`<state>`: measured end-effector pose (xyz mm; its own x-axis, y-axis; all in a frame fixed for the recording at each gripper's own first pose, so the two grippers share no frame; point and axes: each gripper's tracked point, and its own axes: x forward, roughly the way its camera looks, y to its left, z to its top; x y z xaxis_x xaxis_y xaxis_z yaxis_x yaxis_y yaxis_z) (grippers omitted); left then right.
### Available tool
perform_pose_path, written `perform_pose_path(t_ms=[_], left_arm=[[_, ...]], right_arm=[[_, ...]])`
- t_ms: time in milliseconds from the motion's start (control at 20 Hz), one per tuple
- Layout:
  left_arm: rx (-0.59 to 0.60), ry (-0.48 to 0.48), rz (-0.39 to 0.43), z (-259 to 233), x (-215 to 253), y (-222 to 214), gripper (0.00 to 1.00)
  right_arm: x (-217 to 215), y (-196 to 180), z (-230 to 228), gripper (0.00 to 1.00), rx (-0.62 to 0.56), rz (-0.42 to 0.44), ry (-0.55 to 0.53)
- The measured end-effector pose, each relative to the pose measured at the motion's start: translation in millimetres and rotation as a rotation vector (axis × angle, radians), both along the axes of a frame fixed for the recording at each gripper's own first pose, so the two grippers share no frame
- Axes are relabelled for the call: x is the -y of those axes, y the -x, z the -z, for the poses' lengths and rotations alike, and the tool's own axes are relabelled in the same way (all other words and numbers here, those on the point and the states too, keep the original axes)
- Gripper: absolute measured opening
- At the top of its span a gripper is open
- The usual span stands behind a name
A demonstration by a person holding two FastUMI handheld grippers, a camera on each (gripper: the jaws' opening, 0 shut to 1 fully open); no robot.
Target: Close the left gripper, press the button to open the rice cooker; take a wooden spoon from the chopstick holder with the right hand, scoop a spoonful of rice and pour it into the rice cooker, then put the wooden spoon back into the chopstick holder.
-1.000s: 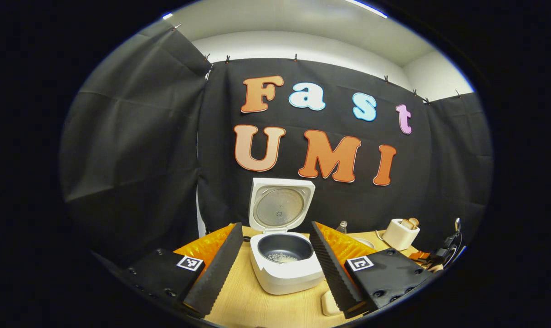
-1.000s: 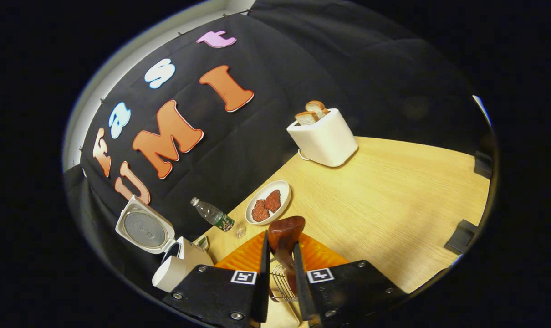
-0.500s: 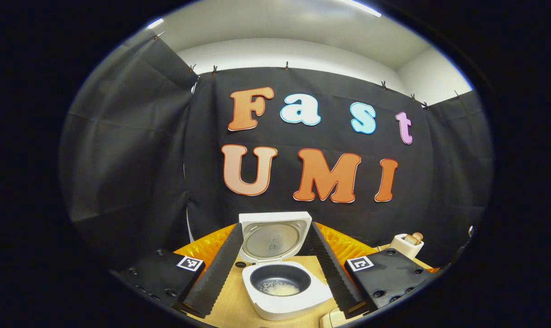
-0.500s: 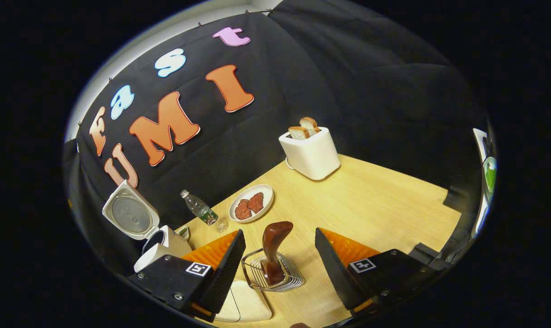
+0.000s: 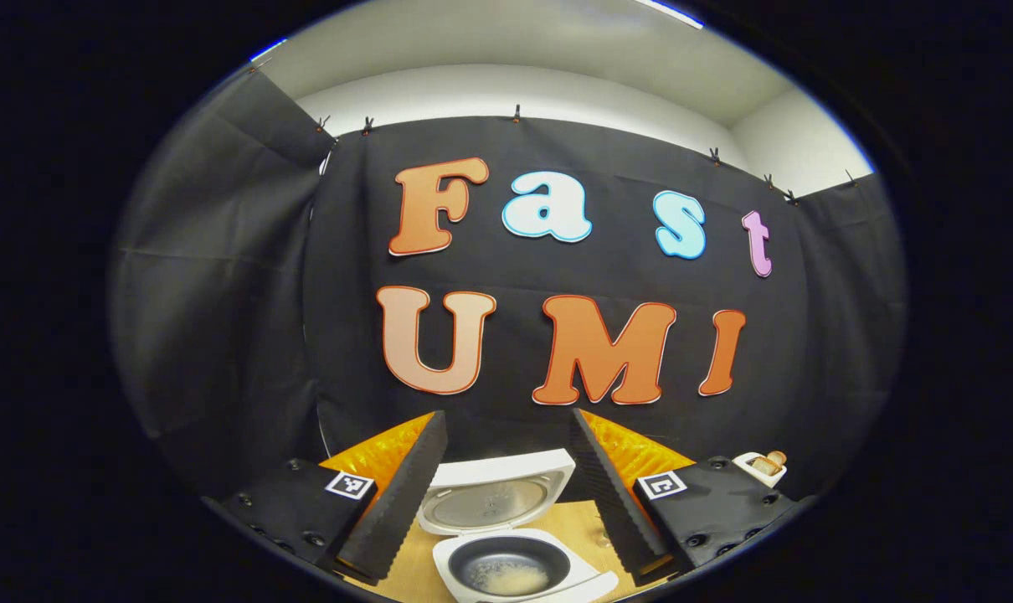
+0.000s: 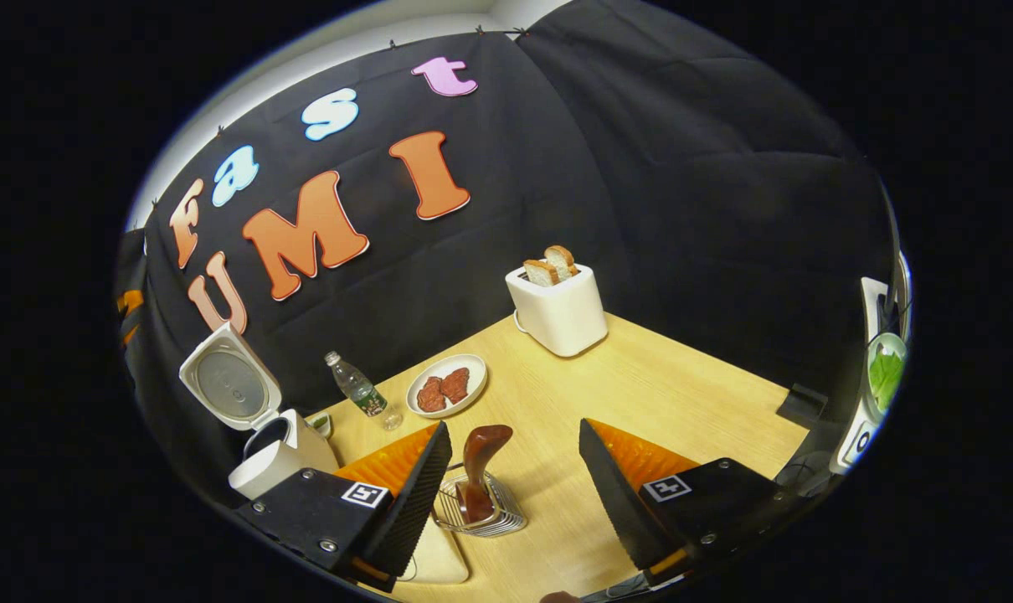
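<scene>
The job looks almost done. The cooker [image 5: 515,553] is open, with its lid [image 5: 496,501] standing up, and it sits low between the two fingers of the left tool [image 5: 506,477]. Those fingers are wide apart and hold nothing. Inside the dark pot [image 5: 508,571] there is a small heap of white rice [image 5: 511,578], so the scoop and pour seem finished. In the right gripper view the spoon [image 6: 480,469] stands in the wire holder [image 6: 481,511], bowl end up and handle down. The holder sits on the surface [image 6: 640,394] between the fingers of the right tool [image 6: 511,477], closer to the one on the left side of that view. These fingers are wide apart too, and they do not touch the spoon. So the spoon looks put back, and I think nothing is left but to pull both tools away. Past the right tool's fingers there is a plate [image 6: 448,387] with two brown pieces of food on it. Next to it a small bottle [image 6: 357,390] leans over. Farther off a white toaster [image 6: 559,308] holds two slices of bread [image 6: 550,265]. The cooker is off beside the right tool's finger on the left side of that view, with its lid up.
</scene>
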<state>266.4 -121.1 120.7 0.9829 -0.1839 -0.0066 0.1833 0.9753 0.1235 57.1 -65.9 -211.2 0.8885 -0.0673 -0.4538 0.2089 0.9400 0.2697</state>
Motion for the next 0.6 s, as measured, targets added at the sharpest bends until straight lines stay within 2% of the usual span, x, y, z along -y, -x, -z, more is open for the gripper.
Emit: perform_pose_path(t_ms=[100, 200, 250, 400, 600], left_arm=[[-0.012, -0.007, -0.021, -3, -2, -31, 0.99], [-0.028, -0.058, -0.049, 5, -2, -59, 0.97], [-0.045, -0.076, -0.061, 12, -3, -74, 1.00], [-0.145, -0.058, -0.065, 54, -1, -114, 0.99], [-0.240, -0.058, -0.107, 102, -23, -156, 0.99]], right_arm=[[6, 4, -1, 0.95, -0.008, 0.011, 0.009], [12, 6, -2, 0.95, -0.010, 0.023, 0.015], [15, 8, -3, 0.95, -0.013, 0.030, 0.019], [20, 12, -2, 0.95, -0.022, 0.044, 0.022], [19, 17, -4, 0.95, -0.028, 0.049, 0.033]])
